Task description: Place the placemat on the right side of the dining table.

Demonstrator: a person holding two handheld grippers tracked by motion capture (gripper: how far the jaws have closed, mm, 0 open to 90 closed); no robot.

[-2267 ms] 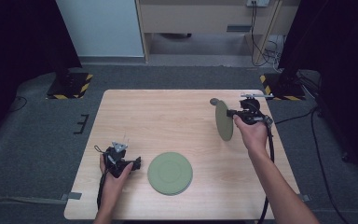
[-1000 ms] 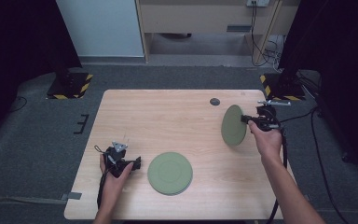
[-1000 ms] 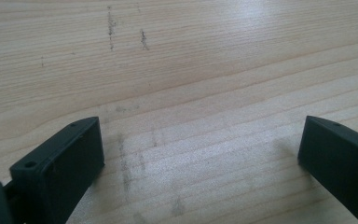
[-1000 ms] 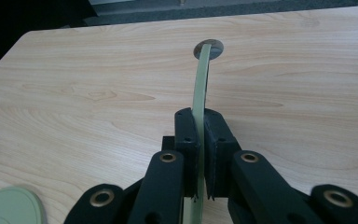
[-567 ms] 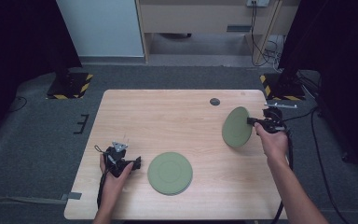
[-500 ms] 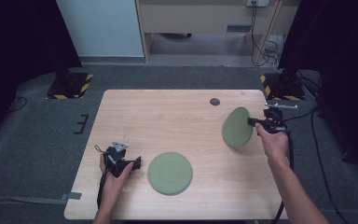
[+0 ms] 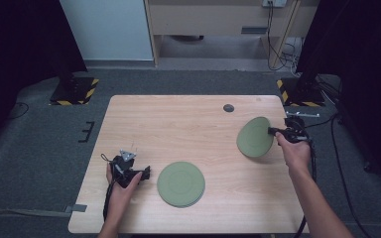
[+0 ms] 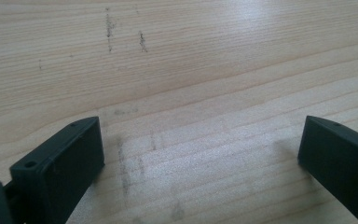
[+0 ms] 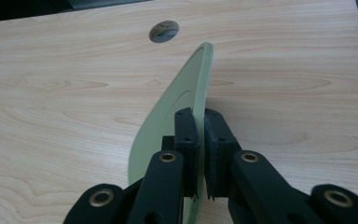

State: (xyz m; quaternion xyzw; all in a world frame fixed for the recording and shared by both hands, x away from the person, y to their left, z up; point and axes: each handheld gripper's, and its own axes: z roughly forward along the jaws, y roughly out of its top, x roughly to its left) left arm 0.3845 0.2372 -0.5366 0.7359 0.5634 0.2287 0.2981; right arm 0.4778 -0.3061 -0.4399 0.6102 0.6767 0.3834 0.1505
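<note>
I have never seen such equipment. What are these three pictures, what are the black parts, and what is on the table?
A person sits at a wooden table holding a hand-held two-jaw tool in each hand. One camera looks down from above; one more rides on each tool. The right tool is shut on the rim of a green plate, held tilted above the table. The left tool rests on the wood, its jaws open. A second green plate lies flat beside it. A small dark round spot sits near the far edge.

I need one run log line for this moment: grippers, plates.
right gripper: shut on tilted green plate | left gripper: open, over bare table | second green plate: flat on table
</note>
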